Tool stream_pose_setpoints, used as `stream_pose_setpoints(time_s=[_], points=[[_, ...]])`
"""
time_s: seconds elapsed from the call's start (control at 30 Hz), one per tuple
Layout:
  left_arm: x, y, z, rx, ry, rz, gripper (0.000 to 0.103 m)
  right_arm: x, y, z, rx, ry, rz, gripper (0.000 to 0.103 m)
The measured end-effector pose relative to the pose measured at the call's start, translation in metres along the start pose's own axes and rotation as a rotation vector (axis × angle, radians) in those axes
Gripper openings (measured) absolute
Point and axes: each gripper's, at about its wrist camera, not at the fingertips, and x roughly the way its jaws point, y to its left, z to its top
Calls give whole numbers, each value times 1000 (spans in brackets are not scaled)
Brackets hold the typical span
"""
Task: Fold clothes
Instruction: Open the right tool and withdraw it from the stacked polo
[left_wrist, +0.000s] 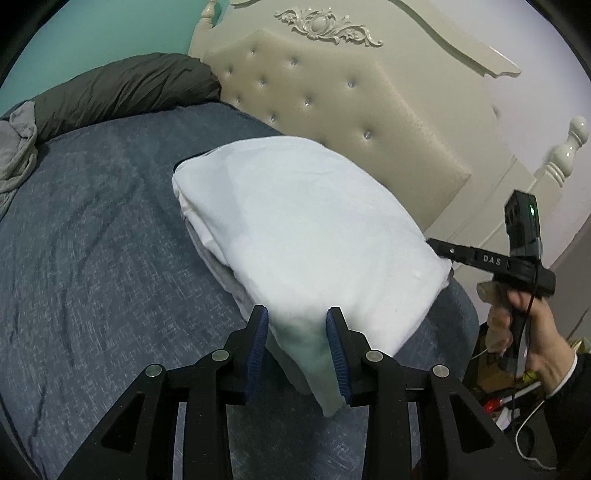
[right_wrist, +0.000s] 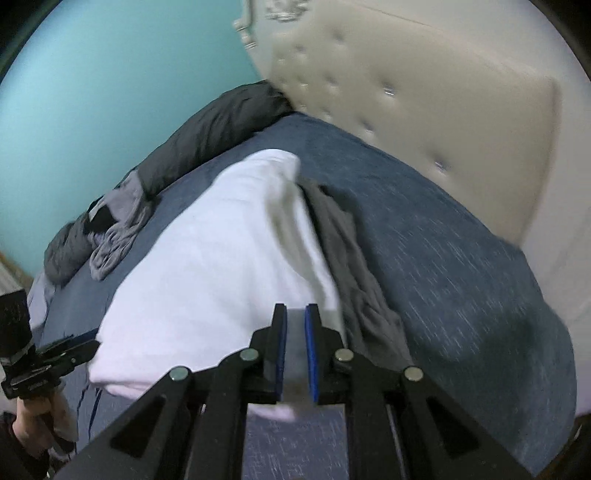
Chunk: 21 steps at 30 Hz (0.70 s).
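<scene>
At about nine o'clock on the dark blue textured bed cover (left_wrist: 92, 221) a crumpled light grey garment (left_wrist: 16, 155) lies against a long olive-grey rolled quilt (left_wrist: 122, 88), well apart from the work.

In the middle lies the white folded cloth bundle (left_wrist: 303, 229), several layers thick, its stacked edges showing on the side toward eight o'clock. A grey layer (right_wrist: 351, 258) sits beneath it and trails out along its far flank in the right wrist view; whether that is a separate garment I cannot tell.

The left gripper (left_wrist: 297, 354) sits at six o'clock of the bundle, its blue-padded jaws part-way apart with the near white corner bunched between them; the cloth fills the gap and looks pinched. The right gripper (right_wrist: 295, 350), held by a hand (left_wrist: 524, 325) over at three o'clock, has its jaws drawn close with white cloth between the pads, so it appears to be clamping the opposite end. That view is blurred, which suggests movement.

My reading is that both ends of the bundle are being held for a lift, a shift or another fold; which one, the scene does not settle. Any such move calls for both grippers travelling level together so the layers stay stacked.

Behind, from twelve to two o'clock, stands the cream tufted headboard (left_wrist: 332, 110).
</scene>
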Motion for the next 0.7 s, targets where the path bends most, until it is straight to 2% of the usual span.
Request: stream_pose_setpoints(time_s=[0.1, 0.3, 0.7], points=[[-4, -2, -4, -6, 2, 12, 36, -3, 0, -4, 23, -12, -10, 9], [-24, -4, -7, -15, -15, 31, 36, -37, 17, -12, 45, -98, -18, 9], [-86, -28, -7, 11, -70, 35, 41, -86, 63, -33, 24, -140, -8, 9]])
